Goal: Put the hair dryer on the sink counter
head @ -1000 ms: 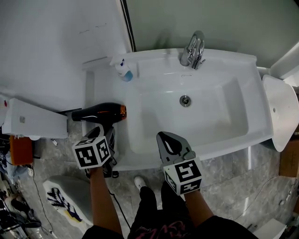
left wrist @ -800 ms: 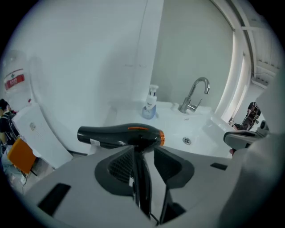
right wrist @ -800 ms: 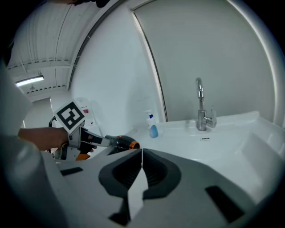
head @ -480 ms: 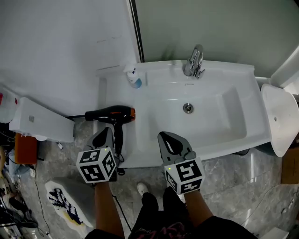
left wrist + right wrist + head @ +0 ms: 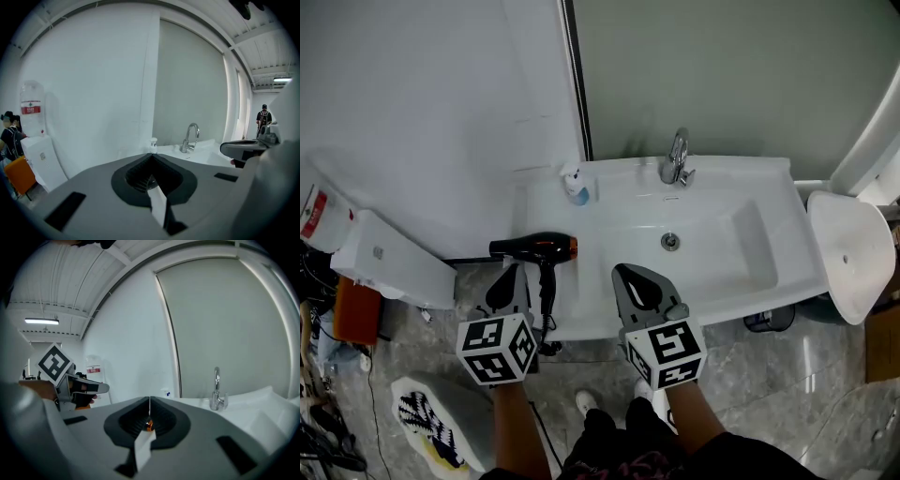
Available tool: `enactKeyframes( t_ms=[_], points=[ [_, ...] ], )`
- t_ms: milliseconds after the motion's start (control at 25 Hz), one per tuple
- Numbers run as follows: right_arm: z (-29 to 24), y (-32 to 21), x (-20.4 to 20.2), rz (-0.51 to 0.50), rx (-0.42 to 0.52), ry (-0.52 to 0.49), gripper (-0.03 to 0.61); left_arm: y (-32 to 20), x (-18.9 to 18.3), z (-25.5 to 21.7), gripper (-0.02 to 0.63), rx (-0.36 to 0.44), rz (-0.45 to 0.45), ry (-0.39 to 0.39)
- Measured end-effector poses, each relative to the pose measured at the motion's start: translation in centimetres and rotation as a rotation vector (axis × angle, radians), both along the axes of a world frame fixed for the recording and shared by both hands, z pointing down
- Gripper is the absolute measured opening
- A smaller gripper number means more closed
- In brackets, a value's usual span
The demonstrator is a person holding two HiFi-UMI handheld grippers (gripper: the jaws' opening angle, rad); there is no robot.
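The black hair dryer (image 5: 532, 248) with an orange nozzle ring lies on the left end of the white sink counter (image 5: 609, 211), nozzle toward the basin, handle toward me. My left gripper (image 5: 514, 269) is shut and empty, its tip just left of the handle and not touching it. To the right, my right gripper (image 5: 620, 271) is also shut and empty, over the counter's front edge. In the left gripper view the left gripper (image 5: 151, 155) shows its jaws meeting with nothing between. The right gripper (image 5: 149, 400) looks the same in its own view.
A faucet (image 5: 677, 157) and a small soap bottle (image 5: 575, 186) stand at the back of the counter. A white lidded fixture (image 5: 848, 253) is at the right. On the left are a white box (image 5: 394, 264) and an orange case (image 5: 356, 314), and a patterned mat (image 5: 431, 419) lies on the floor.
The left gripper's jaws, open round the hair dryer's handle a second ago, have closed empty and drawn back. Both grippers have risen. The hair dryer stays on the counter.
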State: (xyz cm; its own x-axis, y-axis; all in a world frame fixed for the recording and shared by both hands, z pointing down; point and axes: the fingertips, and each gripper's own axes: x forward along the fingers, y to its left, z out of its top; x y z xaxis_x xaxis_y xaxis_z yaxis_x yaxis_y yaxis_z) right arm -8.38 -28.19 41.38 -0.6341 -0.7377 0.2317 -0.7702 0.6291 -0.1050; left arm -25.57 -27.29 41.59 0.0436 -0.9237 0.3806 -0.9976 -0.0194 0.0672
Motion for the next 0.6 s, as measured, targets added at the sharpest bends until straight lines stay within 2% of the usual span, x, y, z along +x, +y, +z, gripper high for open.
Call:
enactKeyframes(
  t_ms=[200,600],
  points=[
    [-4.3,1.0,0.2,0.000,0.073,-0.002,0.021,1.1,0.6,-4.4,0.009,0.085,0.010,-0.004],
    [-9.7,2.8,1.0,0.005,0.176,-0.012,0.021,3.5,1.5,-10.8,0.009,0.228,0.012,-0.037]
  ],
)
